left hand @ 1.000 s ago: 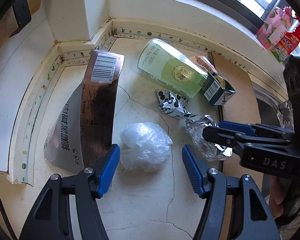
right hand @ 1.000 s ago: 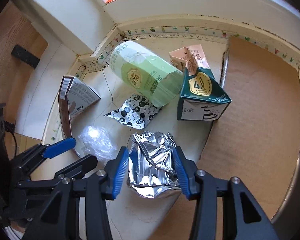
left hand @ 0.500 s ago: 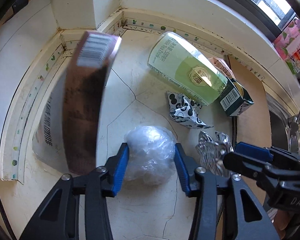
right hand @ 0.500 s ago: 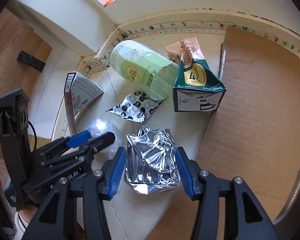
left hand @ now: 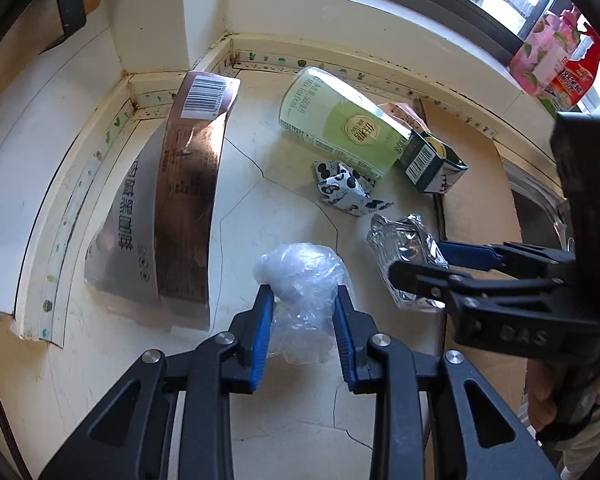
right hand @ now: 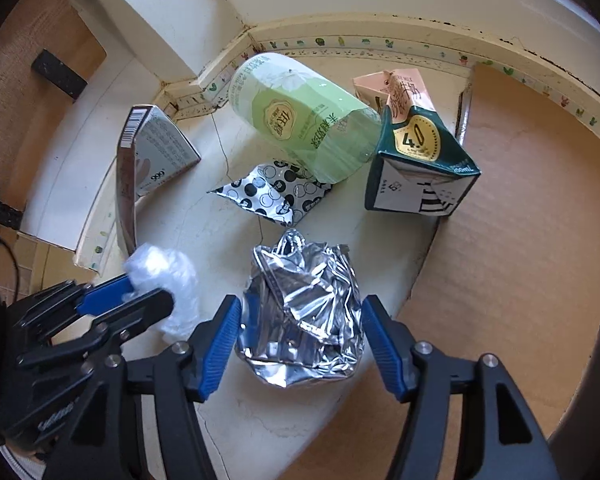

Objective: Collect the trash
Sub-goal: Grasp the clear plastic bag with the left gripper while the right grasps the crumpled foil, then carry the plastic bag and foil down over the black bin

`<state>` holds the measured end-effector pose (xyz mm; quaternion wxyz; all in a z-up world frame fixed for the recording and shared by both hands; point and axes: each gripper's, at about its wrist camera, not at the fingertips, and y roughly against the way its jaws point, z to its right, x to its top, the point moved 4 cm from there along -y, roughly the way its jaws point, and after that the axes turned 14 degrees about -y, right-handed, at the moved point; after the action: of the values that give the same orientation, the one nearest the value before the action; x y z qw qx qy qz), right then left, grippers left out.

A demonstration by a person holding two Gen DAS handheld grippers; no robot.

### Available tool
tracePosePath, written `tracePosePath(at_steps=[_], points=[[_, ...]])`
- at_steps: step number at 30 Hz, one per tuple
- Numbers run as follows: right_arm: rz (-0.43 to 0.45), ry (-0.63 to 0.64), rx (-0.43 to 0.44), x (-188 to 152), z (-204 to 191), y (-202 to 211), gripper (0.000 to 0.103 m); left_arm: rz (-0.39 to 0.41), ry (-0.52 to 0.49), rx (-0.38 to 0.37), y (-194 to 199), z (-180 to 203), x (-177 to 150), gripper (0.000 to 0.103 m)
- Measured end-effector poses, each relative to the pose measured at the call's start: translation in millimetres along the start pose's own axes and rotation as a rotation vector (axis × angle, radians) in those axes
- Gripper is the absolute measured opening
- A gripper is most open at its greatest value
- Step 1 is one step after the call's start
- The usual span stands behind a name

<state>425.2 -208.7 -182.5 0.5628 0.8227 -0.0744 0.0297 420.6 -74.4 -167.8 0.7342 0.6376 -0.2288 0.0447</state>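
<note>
While the left tool [left hand: 303, 308] has just been closing, its blue pads now clench the crumpled clear plastic wad [left hand: 300, 280] on the pale desk [left hand: 292, 408]. Just right of the wad lies the crushed foil packet [right hand: 300, 312], and the right tool [right hand: 300, 344], its jaws having just been opening, stands released around it with gaps on both sides. Beyond the wad lie a dotted wrapper [right hand: 276, 196], a green bottle [right hand: 300, 116] on its side and a dark green carton [right hand: 416, 168]; left of the wad stands a brown box [left hand: 188, 196].
</note>
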Motion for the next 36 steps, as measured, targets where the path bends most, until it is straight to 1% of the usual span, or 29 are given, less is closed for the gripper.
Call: tracePosePath(at_steps=[3,7,10,16,23,30,36], points=[[-0.012,-0.013,-0.015,-1.2,-0.4,-6.8,0.063,0.007,0.006,-0.006,6.4,-0.3,-6.3,0.027],[0.017,0.01,-0.049,-5.7,-6.8,-8.9,0.062,0.015,0.006,-0.012,15.5,0.2,-15.5,0.028],[0.039,0.027,-0.052,-11.2,-12.8,-3.0,0.061,0.024,0.001,-0.02,22.9,2.8,-21.4,0.027],[0.06,0.02,0.0,-29.4,-20.9,18.0,0.061,0.041,-0.022,-0.032,40.7,8.3,-34.6,0.027],[0.07,0.016,0.036,-66.7,-27.8,39.8,0.061,0.066,-0.055,-0.051,59.3,19.7,-57.0,0.027],[0.096,-0.009,0.065,-112.8,-29.1,49.5,0.061,0.092,-0.058,-0.09,69.8,27.4,-95.2,0.027],[0.138,-0.026,0.075,-155.9,-33.6,63.7,0.061,0.121,-0.059,-0.116,84.3,33.2,-131.8,0.027]])
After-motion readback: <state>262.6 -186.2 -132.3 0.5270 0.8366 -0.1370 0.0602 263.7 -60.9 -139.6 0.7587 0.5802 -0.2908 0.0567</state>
